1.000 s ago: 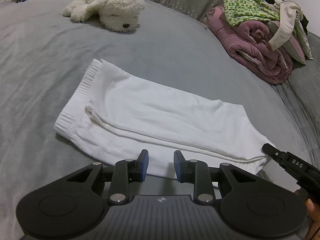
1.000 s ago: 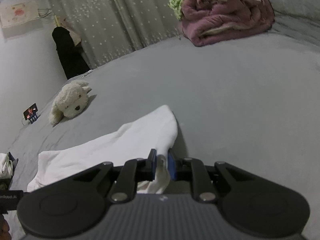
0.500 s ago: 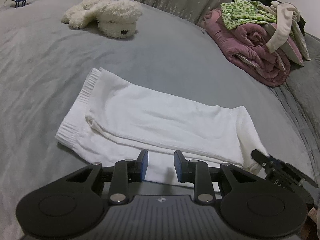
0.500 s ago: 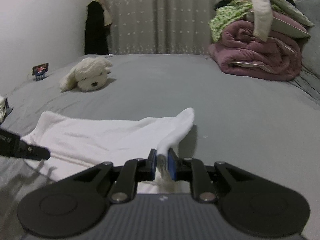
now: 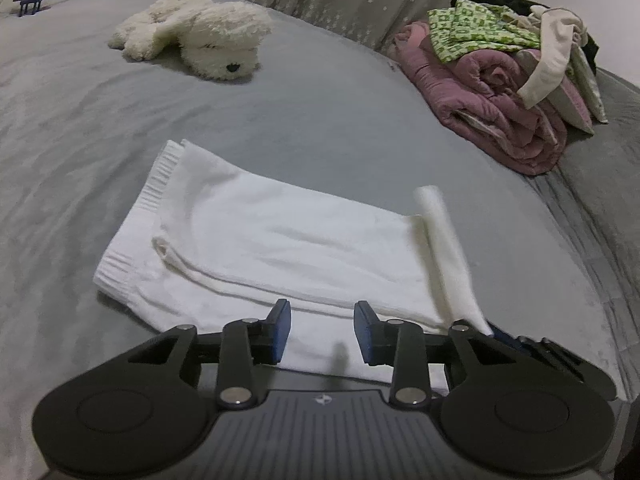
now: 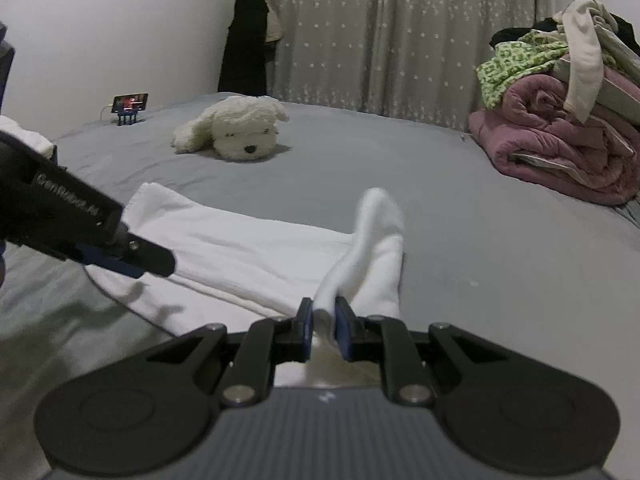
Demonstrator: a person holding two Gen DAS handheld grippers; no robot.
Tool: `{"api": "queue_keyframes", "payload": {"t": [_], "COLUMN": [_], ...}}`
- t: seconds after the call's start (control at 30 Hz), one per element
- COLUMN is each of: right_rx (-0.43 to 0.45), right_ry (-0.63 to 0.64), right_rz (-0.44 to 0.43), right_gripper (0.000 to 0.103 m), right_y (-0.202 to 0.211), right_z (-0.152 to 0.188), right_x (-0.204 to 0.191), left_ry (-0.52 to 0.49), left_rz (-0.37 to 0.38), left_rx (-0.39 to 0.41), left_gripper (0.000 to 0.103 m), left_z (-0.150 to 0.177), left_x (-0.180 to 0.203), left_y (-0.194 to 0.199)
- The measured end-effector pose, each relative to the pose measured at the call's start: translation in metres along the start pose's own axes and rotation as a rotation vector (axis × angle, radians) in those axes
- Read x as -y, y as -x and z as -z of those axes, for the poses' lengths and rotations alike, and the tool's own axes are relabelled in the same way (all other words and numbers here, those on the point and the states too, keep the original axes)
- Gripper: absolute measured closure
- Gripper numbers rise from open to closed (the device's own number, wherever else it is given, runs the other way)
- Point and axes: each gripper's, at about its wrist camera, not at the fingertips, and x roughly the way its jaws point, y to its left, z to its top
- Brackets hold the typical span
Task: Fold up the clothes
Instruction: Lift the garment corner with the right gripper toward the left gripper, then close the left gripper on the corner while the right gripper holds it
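**White garment about halfway folded, one cross fold in progress**

The grey bed (image 5: 320, 128) took up nearly the whole scene, with a heap of unfolded clothes and a pink blanket (image 5: 504, 92) at the far right, so plenty of folding looked to be left. A plush dog (image 5: 200, 40) lay far left, well apart from the work.

The white garment (image 5: 280, 240) lay flat near the front edge of the bed, already doubled lengthwise into a long strip, ribbed hem at the left. That part looked done. Its right end stood lifted and curled up, so I'd say the crosswise fold had only started.

The right gripper (image 6: 323, 322) was clamped nearly closed on that lifted end, cloth bunched between its pads. The left gripper (image 5: 322, 330) hovered over the near edge of the strip; its jaws had just been opening and stood partly apart, gripping nothing as far as I could see.
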Motion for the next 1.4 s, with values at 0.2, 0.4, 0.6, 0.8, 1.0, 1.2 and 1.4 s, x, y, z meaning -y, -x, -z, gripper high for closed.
{"api": "queue_keyframes", "payload": {"t": [0.2,0.4,0.6,0.8,1.0,1.2,1.4], "right_rx": [0.001,0.024,0.050,0.043,0.066,0.080,0.093], "right_ry": [0.023,0.108,0.161,0.158,0.139,0.127,0.137], "right_rz": [-0.012,-0.009,-0.011,0.002,0.005,0.006,-0.004], "right_gripper": [0.090,0.090,0.091,0.091,0.091,0.091,0.091], "right_y": [0.001,0.007,0.014,0.017,0.024,0.029,0.036], "right_z": [0.003,0.007,0.009,0.010,0.005,0.000,-0.002], "right_x": [-0.016,-0.039,-0.059,-0.062,-0.058,-0.054,-0.062], "left_ry": [0.081,0.118,0.179,0.293,0.319,0.358,0.370], "left_rz": [0.095,0.150,0.228,0.368,0.395,0.383,0.411], "left_rx": [-0.012,-0.012,-0.019,-0.029,-0.100,-0.114,-0.070], "left_gripper": [0.070,0.069,0.069,0.067,0.062,0.062,0.067], "left_z": [-0.001,-0.002,-0.004,-0.013,-0.016,-0.017,-0.021], "left_x": [-0.007,-0.009,-0.013,-0.015,-0.002,-0.006,-0.011], "left_y": [-0.003,-0.005,-0.009,-0.025,-0.050,-0.065,-0.071]}}
